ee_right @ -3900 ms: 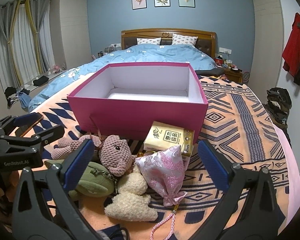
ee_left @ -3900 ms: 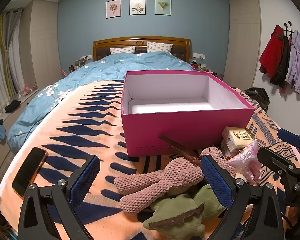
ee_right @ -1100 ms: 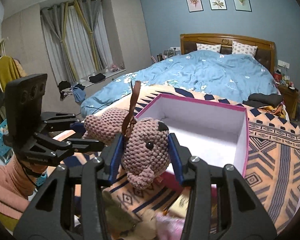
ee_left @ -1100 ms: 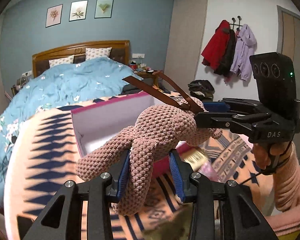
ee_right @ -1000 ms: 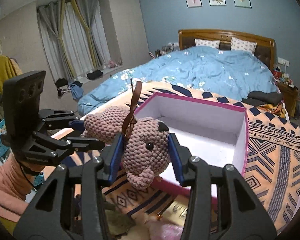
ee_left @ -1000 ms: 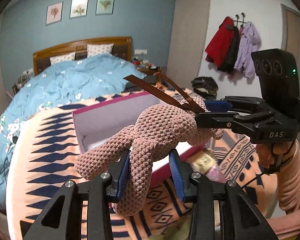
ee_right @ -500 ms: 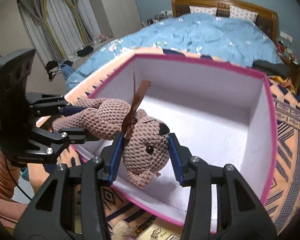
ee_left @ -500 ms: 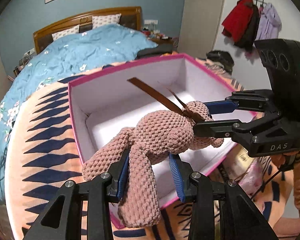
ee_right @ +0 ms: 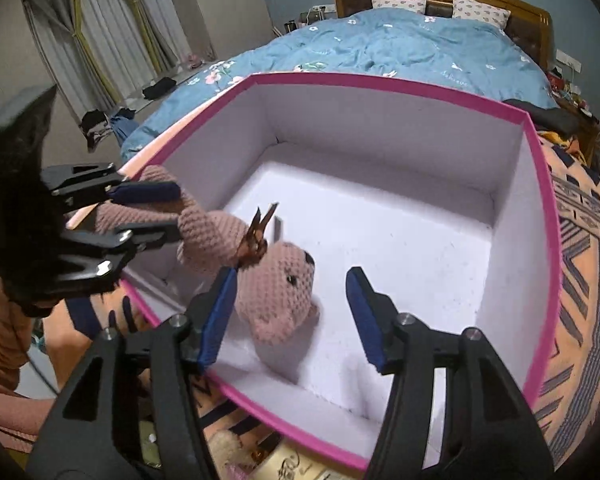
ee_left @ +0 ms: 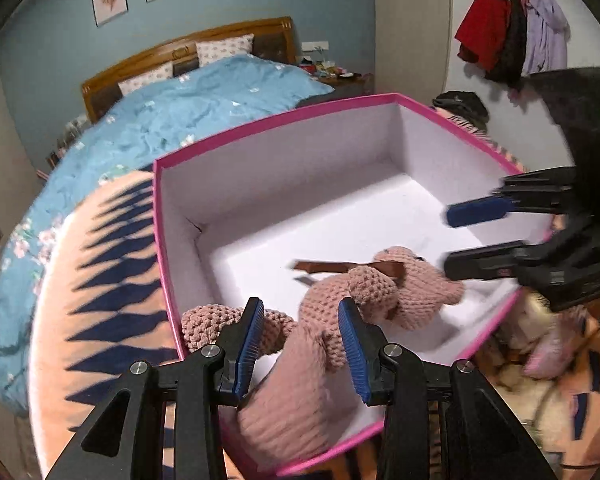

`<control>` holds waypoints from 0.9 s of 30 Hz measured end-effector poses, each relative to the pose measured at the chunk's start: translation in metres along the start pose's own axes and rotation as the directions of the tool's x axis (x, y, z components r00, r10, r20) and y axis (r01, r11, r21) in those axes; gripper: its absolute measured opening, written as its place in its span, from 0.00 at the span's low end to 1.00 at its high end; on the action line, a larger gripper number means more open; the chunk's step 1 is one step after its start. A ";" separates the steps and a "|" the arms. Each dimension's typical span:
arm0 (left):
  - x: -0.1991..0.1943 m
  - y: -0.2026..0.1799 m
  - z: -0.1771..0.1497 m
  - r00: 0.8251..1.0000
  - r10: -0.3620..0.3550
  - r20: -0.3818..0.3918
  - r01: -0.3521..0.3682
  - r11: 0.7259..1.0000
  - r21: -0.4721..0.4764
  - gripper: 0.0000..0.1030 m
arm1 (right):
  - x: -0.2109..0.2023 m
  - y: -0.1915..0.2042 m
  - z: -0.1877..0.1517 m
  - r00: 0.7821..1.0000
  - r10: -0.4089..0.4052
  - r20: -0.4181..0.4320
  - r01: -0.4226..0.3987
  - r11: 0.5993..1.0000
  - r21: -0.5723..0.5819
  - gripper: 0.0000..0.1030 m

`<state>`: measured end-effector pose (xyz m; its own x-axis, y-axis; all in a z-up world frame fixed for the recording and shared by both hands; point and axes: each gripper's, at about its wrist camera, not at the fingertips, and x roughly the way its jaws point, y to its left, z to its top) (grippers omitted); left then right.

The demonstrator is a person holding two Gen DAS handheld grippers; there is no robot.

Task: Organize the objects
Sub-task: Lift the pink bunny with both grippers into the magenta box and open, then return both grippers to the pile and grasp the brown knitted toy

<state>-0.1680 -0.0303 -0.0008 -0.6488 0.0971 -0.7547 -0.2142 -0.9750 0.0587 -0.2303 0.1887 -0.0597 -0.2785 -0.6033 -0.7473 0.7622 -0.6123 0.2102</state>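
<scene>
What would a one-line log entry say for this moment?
stage: placing | pink knitted toy: head inside pink box | left gripper: shut on toy | right gripper: jaws opening, head released

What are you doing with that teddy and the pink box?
A person with a tool in each hand is putting the pink knitted teddy into the pink box. The left tool is shut on its body, over the box's edge. The right tool is opening, and the teddy's head is down inside the box.
</scene>
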 end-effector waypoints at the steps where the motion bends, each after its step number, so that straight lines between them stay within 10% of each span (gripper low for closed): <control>1: 0.001 0.002 0.000 1.000 -0.019 0.003 0.019 1.000 -0.007 0.38 | -0.002 0.001 -0.002 1.000 -0.002 -0.003 0.002 1.000 0.005 0.57; 7: -0.004 -0.001 -0.002 0.999 -0.023 0.047 0.023 1.000 -0.001 0.41 | -0.034 0.007 -0.010 0.996 0.005 0.084 -0.008 1.000 0.028 0.57; 12: -0.041 0.004 -0.009 0.987 -0.072 0.140 0.081 0.995 -0.056 0.71 | -0.085 0.020 -0.019 0.980 0.001 0.201 0.002 1.000 -0.014 0.70; 17: -0.095 0.010 -0.019 0.961 -0.147 0.236 0.173 0.980 -0.095 0.73 | -0.140 0.029 -0.040 0.958 0.009 0.287 0.004 0.999 -0.046 0.74; 27: -0.175 -0.004 -0.071 0.928 -0.208 0.308 0.249 0.964 -0.100 0.78 | -0.190 0.058 -0.111 0.975 0.024 0.219 0.002 0.993 -0.115 0.76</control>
<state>-0.0022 -0.0578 0.0849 -0.7827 0.3542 -0.5118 -0.2950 -0.9352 -0.1961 -0.0686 0.3246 0.0248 -0.3816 -0.7148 -0.5860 0.8237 -0.5506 0.1353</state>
